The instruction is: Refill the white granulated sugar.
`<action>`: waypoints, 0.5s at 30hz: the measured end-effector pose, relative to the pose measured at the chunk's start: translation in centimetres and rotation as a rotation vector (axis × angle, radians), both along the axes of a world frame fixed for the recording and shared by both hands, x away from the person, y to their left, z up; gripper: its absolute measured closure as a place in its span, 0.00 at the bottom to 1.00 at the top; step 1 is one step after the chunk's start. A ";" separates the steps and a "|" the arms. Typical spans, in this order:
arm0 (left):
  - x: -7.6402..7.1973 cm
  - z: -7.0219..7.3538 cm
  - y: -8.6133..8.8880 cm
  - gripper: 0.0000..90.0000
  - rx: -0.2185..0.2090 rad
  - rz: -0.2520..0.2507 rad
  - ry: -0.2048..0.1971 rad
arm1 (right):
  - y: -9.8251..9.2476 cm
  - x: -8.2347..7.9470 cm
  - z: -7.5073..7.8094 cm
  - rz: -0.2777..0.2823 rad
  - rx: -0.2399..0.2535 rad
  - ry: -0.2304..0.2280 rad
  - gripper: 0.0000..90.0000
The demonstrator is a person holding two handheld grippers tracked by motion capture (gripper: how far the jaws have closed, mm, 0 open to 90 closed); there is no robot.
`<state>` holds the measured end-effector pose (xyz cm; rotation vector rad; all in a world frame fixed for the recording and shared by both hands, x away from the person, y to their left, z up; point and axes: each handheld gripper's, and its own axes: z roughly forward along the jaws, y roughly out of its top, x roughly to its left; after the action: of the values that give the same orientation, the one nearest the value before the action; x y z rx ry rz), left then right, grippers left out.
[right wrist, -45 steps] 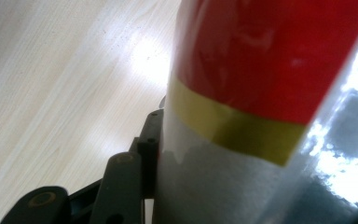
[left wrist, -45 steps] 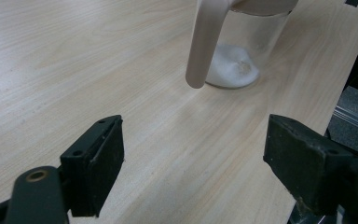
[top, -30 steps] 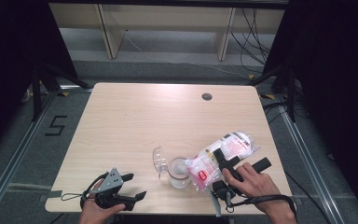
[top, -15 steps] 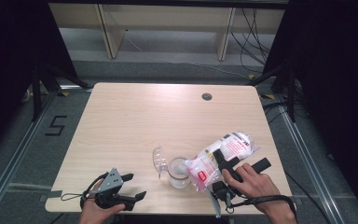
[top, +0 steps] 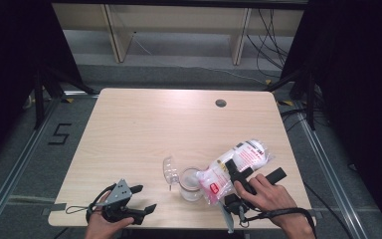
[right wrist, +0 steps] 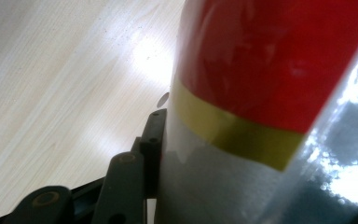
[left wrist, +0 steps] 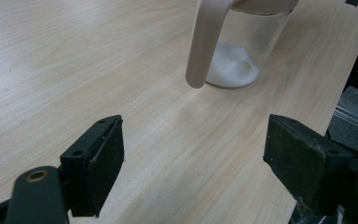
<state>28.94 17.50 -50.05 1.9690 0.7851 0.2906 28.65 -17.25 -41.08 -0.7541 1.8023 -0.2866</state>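
Nothing has shifted since a second ago: the right gripper (top: 235, 172) stays clamped around a clear plastic bag (top: 241, 162) of white powder with a red label, tilted over the glass jar (top: 191, 183) near the desk's (top: 144, 129) front edge. The jar's lid (top: 169, 170) lies just beside it. The left gripper (top: 144, 199) rests wide open, empty, at the front left.

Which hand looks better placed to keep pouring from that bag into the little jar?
The right. Its right gripper is clamped on the bag, tilted over the glass jar. The left gripper sits open near the table's front edge, apart from both.
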 end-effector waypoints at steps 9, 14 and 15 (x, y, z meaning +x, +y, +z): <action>0.2 -0.1 0.0 0.22 -0.013 0.003 -0.007 | 0.0 0.2 0.1 -0.005 -0.030 0.008 0.69; 0.2 0.0 0.1 0.22 0.016 -0.010 -0.009 | -0.1 0.0 0.0 -0.030 0.001 0.001 0.70; 0.2 0.0 0.1 0.22 0.010 -0.006 -0.007 | -0.1 0.0 0.0 -0.028 0.002 0.003 0.70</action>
<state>29.13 17.61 -50.05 1.9780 0.7751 0.2979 28.63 -17.31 -41.05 -0.7288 1.8166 -0.3028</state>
